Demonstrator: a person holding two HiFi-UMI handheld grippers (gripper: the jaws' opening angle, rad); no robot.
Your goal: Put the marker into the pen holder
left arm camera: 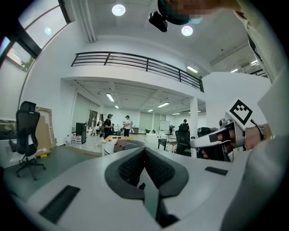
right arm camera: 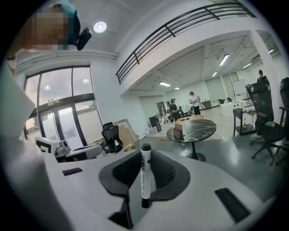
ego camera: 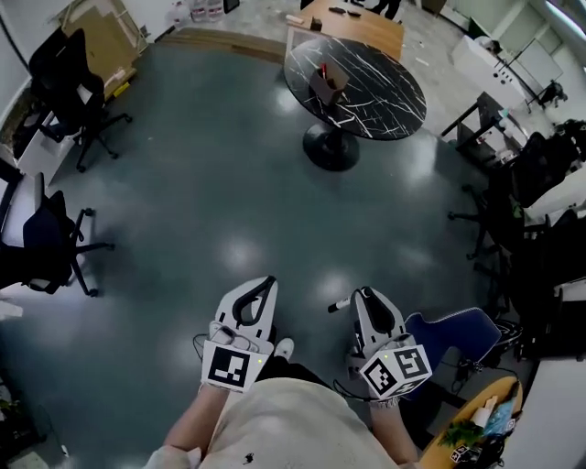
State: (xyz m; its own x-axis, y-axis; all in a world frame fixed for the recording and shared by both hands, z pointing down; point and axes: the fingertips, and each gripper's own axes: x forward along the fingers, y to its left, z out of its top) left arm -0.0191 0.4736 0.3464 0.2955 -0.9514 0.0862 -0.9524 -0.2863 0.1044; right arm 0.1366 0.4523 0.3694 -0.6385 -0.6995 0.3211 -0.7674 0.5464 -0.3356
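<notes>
My right gripper [ego camera: 363, 294] is shut on a white marker [ego camera: 340, 304] with black ends, which pokes out to the left of the jaws. In the right gripper view the marker [right arm camera: 146, 175] stands upright between the pads of that gripper [right arm camera: 145, 159]. My left gripper [ego camera: 267, 281] is shut with nothing in it; its pads [left arm camera: 135, 168] meet. Both grippers are held close to the person's body. The pen holder [ego camera: 327, 84], a brown box, stands on a round black marble table [ego camera: 375, 92] far ahead across the floor. It also shows in the right gripper view, pen holder [right arm camera: 179, 131] on table [right arm camera: 198, 129].
Grey floor lies between me and the table. Black office chairs [ego camera: 64, 87] [ego camera: 46, 240] stand at the left, and a blue chair [ego camera: 453, 332] is close on the right. A wooden table [ego camera: 352, 23] is behind the round one. Desks and chairs [ego camera: 540, 165] line the right side.
</notes>
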